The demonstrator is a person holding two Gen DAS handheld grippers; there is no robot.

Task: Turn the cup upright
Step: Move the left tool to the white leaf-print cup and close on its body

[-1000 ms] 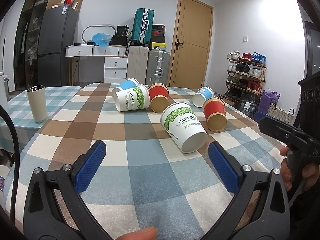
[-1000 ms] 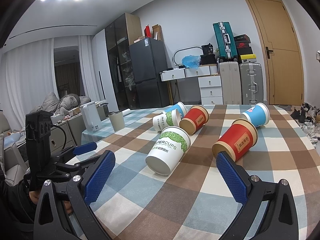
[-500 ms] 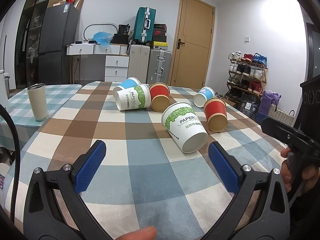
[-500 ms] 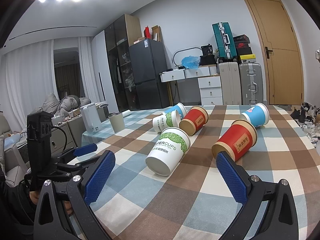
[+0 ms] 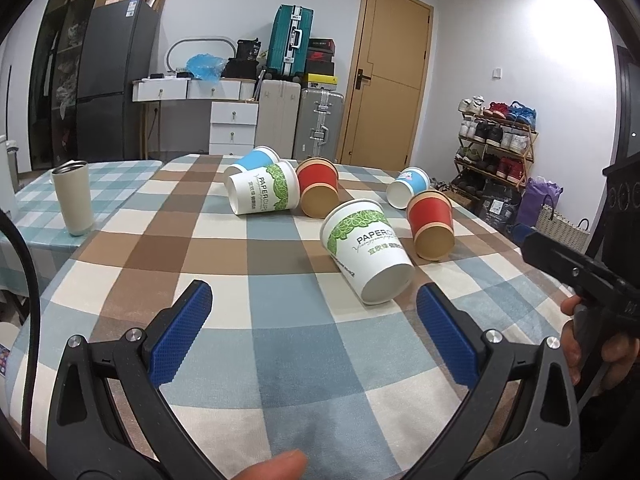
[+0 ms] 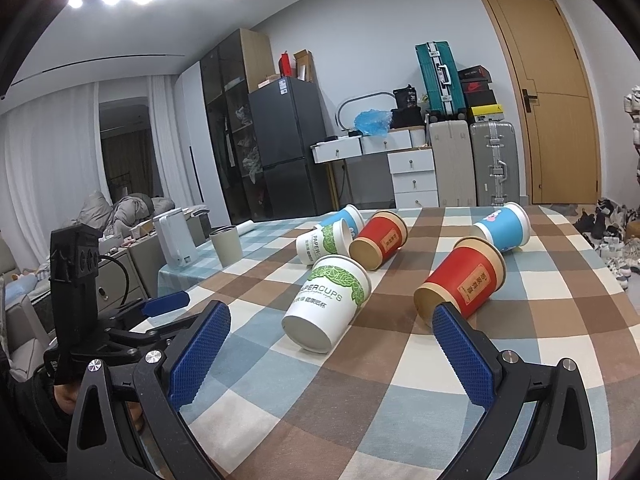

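Progress on the task is nil as far as the views show: all six paper cups lie on their sides on the checked tablecloth, none stood upright. Nearest white cup with green leaf print rests with its base toward the grippers and its mouth pointing away, just ahead of and slightly right of the left gripper, not touching it. Nearer red cup lies just beside it, base also toward the cameras, directly beyond the right gripper. Farther back, a second white cup, a second red cup and a blue cup lie clustered, apparently touching; another blue cup lies apart to the right. Both grippers hover above the cloth with fingers spread wide and nothing between them. Beige tumbler stands upright on the adjoining table, outside the task. Remaining work, in my judgement: approach, grasp, rotate and set down; the entire sequence is outstanding.
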